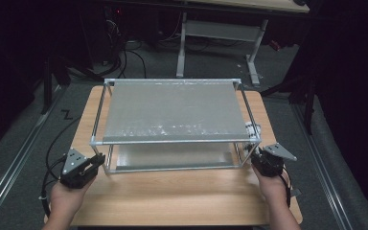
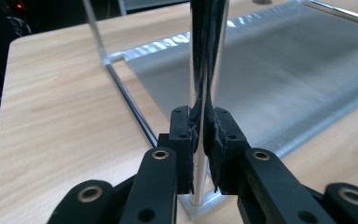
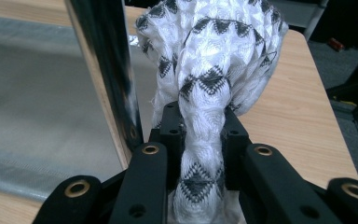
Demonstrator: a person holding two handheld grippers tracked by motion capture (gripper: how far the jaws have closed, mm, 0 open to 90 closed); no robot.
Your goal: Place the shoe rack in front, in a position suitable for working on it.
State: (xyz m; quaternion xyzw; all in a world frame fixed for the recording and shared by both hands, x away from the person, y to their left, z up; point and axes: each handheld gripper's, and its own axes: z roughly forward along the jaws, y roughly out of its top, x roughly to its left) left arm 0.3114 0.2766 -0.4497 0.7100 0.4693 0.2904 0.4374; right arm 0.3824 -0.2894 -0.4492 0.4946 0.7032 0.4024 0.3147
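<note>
Dim room. Grey carpet floor [image 1: 24,139] surrounds the wooden table [image 1: 182,196]. At twelve o'clock stands a white-legged desk [image 1: 220,28]; black cables [image 1: 129,57] trail at eleven o'clock.

Hidden and cut off:
- White knitted cloth [image 3: 214,93], right gripper view: top runs past the upper edge of the frame, lower end sinks behind the right tongs [image 3: 200,140]; barely a pale speck in the high view.
- Metal post [image 2: 204,70], left gripper view: top cut by the upper edge, middle covered by the left tongs [image 2: 200,140].
- Worktop [image 1: 172,196], high view: near edge cut by the bottom of the frame.
</note>
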